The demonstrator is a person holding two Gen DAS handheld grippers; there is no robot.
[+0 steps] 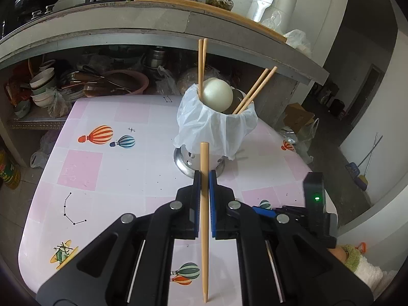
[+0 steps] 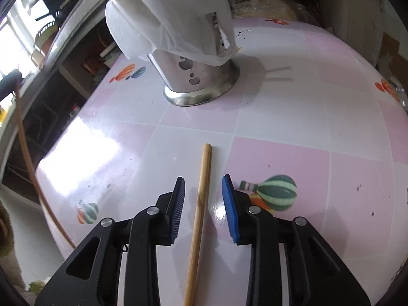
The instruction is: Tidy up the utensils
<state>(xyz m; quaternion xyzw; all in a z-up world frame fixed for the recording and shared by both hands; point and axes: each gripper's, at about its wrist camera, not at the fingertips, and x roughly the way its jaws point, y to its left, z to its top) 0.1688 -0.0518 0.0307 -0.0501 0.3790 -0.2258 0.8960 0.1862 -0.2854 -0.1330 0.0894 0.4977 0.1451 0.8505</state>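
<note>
My left gripper [image 1: 203, 176] is shut on a bamboo chopstick [image 1: 204, 219], held above the table and short of the steel utensil holder [image 1: 216, 127]. A white plastic bag lines the holder, which has several chopsticks and a pale round spoon bowl [image 1: 217, 94] in it. My right gripper [image 2: 202, 182] hangs open over a second chopstick [image 2: 200, 211] that lies on the table between its blue pads [image 2: 230, 204], untouched by them. The same holder [image 2: 193, 76] stands beyond it. The right gripper's body [image 1: 315, 204] shows at the lower right of the left wrist view.
The table [image 1: 114, 168] has a pink and white chequered cover with balloon prints. Behind it runs a concrete counter [image 1: 153, 20] with bottles, pots and a white appliance, and a shelf of bowls and pans below. A sleeve [image 1: 357, 257] shows at the right edge.
</note>
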